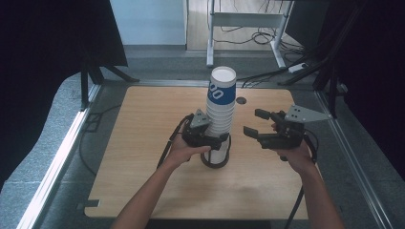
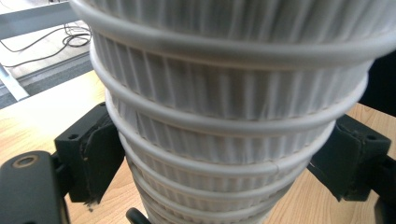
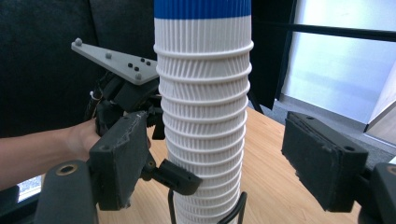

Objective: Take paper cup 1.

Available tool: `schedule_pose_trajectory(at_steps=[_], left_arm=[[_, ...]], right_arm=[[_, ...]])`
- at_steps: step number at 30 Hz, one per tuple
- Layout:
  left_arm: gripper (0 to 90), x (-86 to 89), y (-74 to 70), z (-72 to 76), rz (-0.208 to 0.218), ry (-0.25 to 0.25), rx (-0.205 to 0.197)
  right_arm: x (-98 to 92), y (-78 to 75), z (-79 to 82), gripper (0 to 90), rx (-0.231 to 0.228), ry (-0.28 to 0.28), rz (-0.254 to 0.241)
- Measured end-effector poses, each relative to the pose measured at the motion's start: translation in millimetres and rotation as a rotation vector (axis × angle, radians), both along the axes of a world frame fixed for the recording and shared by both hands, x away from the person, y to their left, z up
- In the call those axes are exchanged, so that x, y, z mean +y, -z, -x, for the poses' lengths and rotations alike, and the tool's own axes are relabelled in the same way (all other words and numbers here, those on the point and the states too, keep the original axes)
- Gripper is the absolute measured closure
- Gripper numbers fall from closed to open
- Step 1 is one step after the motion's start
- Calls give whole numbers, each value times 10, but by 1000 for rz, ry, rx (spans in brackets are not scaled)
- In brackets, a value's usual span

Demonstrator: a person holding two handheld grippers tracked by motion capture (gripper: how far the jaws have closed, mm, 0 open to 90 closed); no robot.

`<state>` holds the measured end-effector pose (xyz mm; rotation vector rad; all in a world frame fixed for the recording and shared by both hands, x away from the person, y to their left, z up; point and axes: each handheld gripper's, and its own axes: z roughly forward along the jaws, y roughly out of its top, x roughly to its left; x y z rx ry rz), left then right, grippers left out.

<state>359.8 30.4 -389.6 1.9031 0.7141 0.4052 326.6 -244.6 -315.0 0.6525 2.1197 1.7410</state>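
Gripping: left gripper (image 1: 213,141) is clamping low on the stack of paper cups (image 1: 220,114), jaws touching ribbed walls on both sides in left gripper view, so clenched on the stack.
Right tool: right gripper (image 1: 253,123) is hanging at abt 3 o'clock of the stack, jaws spread wide, released, nothing between pads. In right gripper view the stack (image 3: 203,112) is standing between its two jaws w/ clear gaps each side.
Stack location: sitting near table (image 1: 143,157) centre, foot resting in a black wire holder ring (image 1: 215,161); a round cable hole (image 1: 241,100) is lying at abt 1 o'clock of it.
Step in hand (judgement): left is steadying the base while right is lining up to take cups off the upper part; approach done, grasp not yet made.
Next move calls for: right jaws closing squarely on an upper cup, just under a rolled rim, w/ light squeeze since thin paper walls are likely crushing easily; then a straight pull along the stack's axis while left is holding the lower cups down.
Long axis: running vertical, leaning slightly toward 12 o'clock in high view.
Pointing: cups are nested mouth-down, rims (image 2: 224,123) facing the table; closed base of the blue-banded top cup (image 1: 222,85) is pointing up.
Risk: an off-axis tug is prob. tipping the whole column out of the ring.
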Motion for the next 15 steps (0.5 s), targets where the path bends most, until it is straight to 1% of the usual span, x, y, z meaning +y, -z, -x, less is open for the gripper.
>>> schedule_pose_trajectory(at_steps=[9,15], left_arm=[[125,-2,0,0,0,0,1],[125,-3,-3,6,1,-1,3]], right_arm=[[50,-137,-40,232,-13,-6,12],[68,-206,-69,232,-7,-18,-3]])
